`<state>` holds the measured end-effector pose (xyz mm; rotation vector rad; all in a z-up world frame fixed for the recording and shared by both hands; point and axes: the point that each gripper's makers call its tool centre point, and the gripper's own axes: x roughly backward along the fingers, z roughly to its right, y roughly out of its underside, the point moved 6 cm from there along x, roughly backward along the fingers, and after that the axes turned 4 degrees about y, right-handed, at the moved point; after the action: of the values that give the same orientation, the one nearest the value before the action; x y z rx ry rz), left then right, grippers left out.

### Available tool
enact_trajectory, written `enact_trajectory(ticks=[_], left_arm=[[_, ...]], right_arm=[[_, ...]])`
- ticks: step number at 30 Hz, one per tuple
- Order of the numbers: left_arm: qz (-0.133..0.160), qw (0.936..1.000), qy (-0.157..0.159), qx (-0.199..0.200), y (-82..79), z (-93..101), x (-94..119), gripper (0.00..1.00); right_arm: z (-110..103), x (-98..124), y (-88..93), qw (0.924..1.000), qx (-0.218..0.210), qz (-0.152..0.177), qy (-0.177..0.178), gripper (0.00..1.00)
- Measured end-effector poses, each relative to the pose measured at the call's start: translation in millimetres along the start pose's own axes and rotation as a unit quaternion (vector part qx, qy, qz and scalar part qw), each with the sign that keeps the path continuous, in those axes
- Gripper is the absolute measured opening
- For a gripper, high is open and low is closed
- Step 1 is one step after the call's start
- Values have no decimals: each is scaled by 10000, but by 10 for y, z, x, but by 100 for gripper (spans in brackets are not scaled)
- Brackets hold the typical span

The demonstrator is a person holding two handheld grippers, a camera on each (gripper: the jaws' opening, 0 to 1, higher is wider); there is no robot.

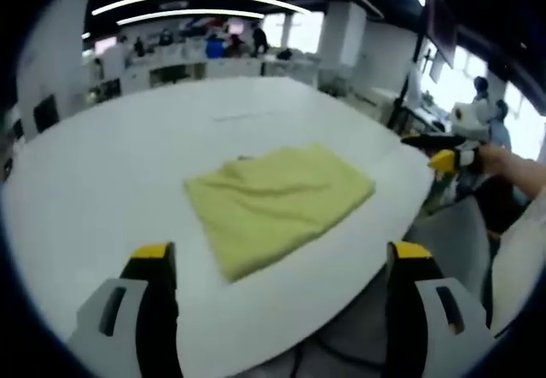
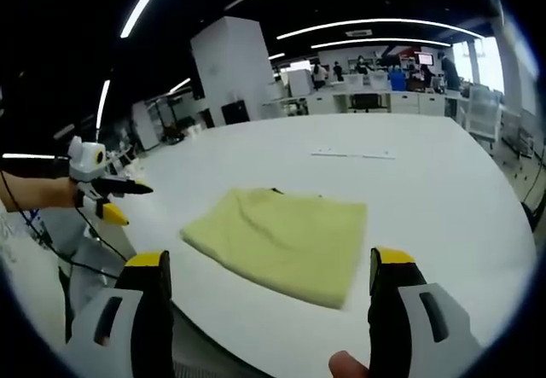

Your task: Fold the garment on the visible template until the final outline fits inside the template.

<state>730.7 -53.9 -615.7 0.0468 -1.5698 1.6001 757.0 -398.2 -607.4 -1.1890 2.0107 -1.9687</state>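
Both my tongs, left [image 1: 277, 267] and right [image 2: 271, 276], hang open above the folded yellow garment [image 1: 277, 203] on the desk [image 1: 111, 173]; next I'd check its outline

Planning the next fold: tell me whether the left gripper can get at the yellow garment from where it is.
Probably yes. The left gripper is open, pointed at the yellow garment, with only bare table between.

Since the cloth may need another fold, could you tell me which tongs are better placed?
Neither clearly: both left tongs and right tongs are open, off the cloth, facing opposite edges.
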Motion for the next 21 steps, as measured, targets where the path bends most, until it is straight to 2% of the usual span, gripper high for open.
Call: enact_trajectory(ticks=[7,21], left_arm=[[12,9999,-53,95,54,-103,-24,99],[78,9995,-195,242,110,-60,20,99]], right_arm=[[9,-4,0,10000,-46,21,11,96],[-20,-44,19,9999,-99,43,-96,98]])
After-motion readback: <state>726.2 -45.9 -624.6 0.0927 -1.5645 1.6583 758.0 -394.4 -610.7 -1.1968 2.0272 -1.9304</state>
